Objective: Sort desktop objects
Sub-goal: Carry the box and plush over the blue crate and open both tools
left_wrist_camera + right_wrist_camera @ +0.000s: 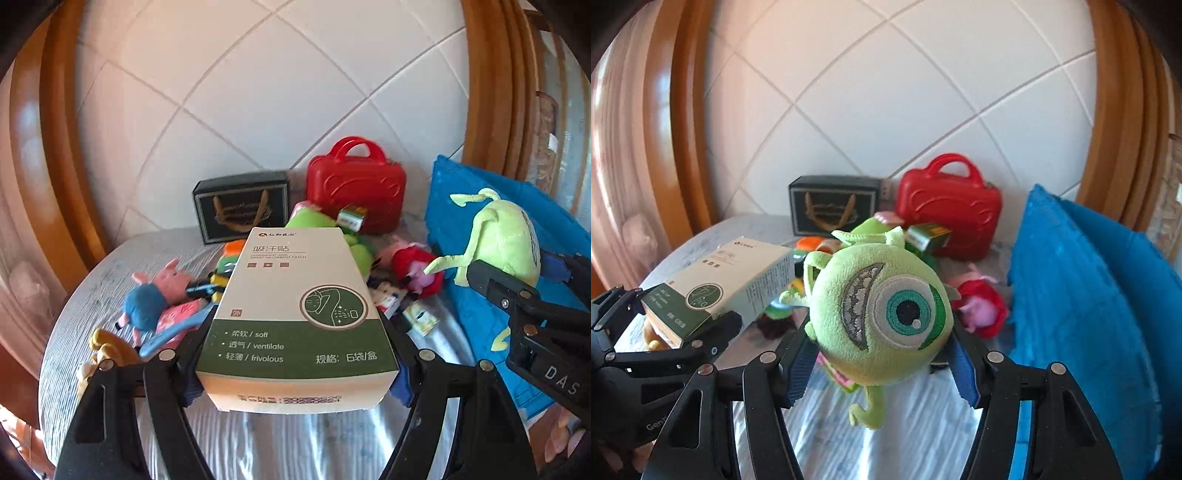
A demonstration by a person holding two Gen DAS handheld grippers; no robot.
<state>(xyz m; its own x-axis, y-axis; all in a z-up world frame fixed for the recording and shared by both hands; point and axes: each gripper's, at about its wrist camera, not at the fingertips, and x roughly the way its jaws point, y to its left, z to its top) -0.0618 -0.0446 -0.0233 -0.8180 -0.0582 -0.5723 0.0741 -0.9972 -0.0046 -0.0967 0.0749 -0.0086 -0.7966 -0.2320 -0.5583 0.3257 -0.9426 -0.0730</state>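
Box [299, 317] long axis runs forward out of my left gripper [295, 373], jaws clamped on its sides; my right gripper [882, 363] squeezes the green plush [882, 317], nearer the blue bag [1082, 314], both above the table [886, 435].

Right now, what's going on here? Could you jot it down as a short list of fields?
left gripper: clamped on a white and green box, lifted above the table
right gripper: clamped on a green one-eyed plush, lifted too
table: grey striped cloth, toys piled in the middle
at the back: black box and red toy case by the tiled wall
right side: blue cushion
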